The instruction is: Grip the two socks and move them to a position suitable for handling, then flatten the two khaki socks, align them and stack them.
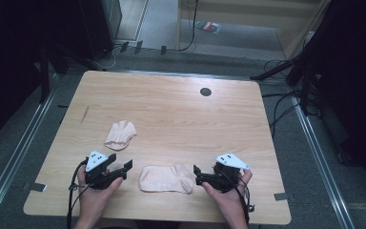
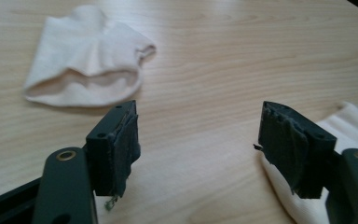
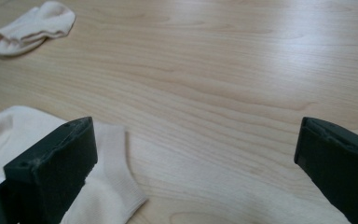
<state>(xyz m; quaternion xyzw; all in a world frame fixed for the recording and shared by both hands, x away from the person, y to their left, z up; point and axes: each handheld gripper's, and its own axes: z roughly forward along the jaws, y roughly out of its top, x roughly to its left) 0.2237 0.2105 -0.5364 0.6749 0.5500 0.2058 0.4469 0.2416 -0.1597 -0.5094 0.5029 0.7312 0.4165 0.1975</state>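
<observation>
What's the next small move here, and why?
Probably ease both in and shut them on the near sock's ends. It lies flat between the left hand-held gripper and right hand-held gripper; both are open, holding nothing. The other sock lies farther off.

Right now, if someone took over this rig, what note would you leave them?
Left gripper: open, holding nothing, at the left end of the near sock.
Right gripper: open, holding nothing, at that sock's right end.
Near sock lies flat at the table front, between the two grippers. Far sock lies crumpled, farther back on the left, apart from the first.
Done: nothing gripped so far; the socks are separate.
Left: probably take hold of the near sock, then deal with the far one.
</observation>
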